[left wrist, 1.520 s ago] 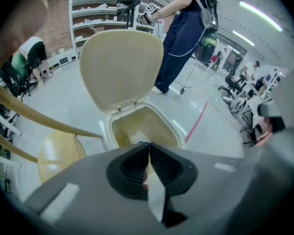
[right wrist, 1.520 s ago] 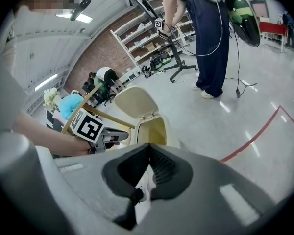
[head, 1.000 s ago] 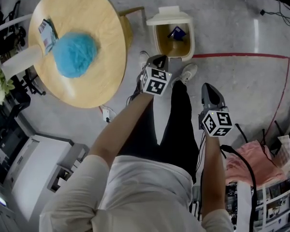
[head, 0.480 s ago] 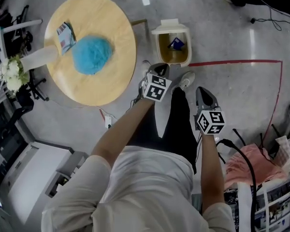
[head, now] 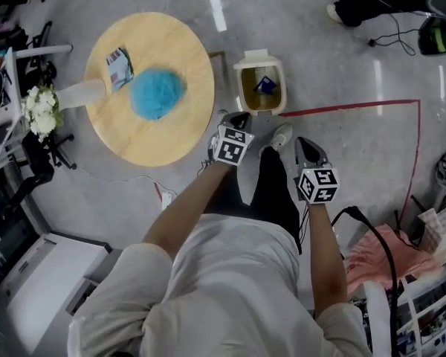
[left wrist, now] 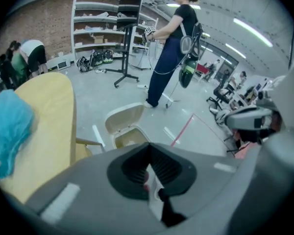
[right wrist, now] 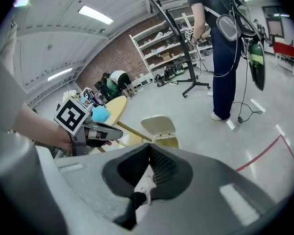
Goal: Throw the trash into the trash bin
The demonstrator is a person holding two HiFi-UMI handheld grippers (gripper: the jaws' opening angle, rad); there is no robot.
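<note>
The cream trash bin [head: 260, 88] stands open on the floor by the round wooden table [head: 171, 136], with a dark blue piece of trash [head: 264, 85] lying inside it. On the table sit a blue fluffy bundle [head: 156, 94] and a small printed packet [head: 119, 65]. My left gripper [head: 236, 119] hangs shut and empty just on the near side of the bin, above my shoes. My right gripper [head: 306, 149] is shut and empty too, off to the bin's right. The left gripper view shows the bin [left wrist: 125, 131] with its lid up. The right gripper view shows the bin [right wrist: 159, 131] and the left gripper [right wrist: 95, 133].
A red tape line [head: 342, 106] runs along the floor right of the bin. Another person [left wrist: 171, 43] stands beyond it with cables around. White flowers [head: 41, 110] sit left of the table. Pink cloth [head: 390, 255] and shelving crowd the right, and a white cabinet [head: 37, 274] stands at the lower left.
Both grippers have risen away from the floor, still shut. The head view has pulled upward, so the table and bin look smaller and farther off.
</note>
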